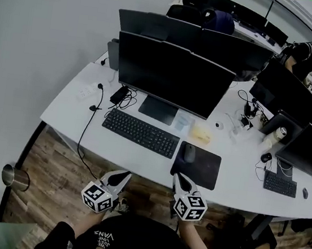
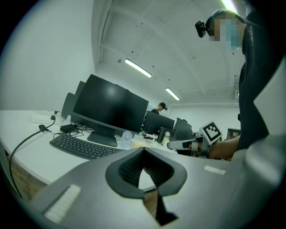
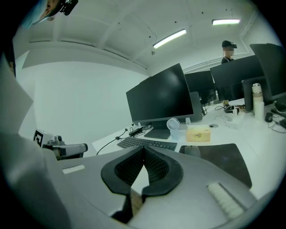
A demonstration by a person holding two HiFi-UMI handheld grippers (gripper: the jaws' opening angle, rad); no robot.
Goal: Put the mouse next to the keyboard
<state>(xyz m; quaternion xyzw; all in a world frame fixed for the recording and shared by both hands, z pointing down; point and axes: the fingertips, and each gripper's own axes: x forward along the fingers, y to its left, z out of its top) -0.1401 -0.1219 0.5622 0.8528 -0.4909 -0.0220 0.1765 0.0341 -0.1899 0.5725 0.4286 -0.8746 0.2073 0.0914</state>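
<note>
Reading "VANS", upside down, on the black shirt [image 1: 129, 237] just behind the left hand-held gripper [image 1: 120, 176]; smaller print blurring.

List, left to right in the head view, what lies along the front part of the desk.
white power strip → keyboard → mouse, resting on the dark pad → second keyboard → second mouse

left hand-held gripper [image 1: 125, 174], right hand-held gripper [image 1: 178, 177] — both closed
</note>
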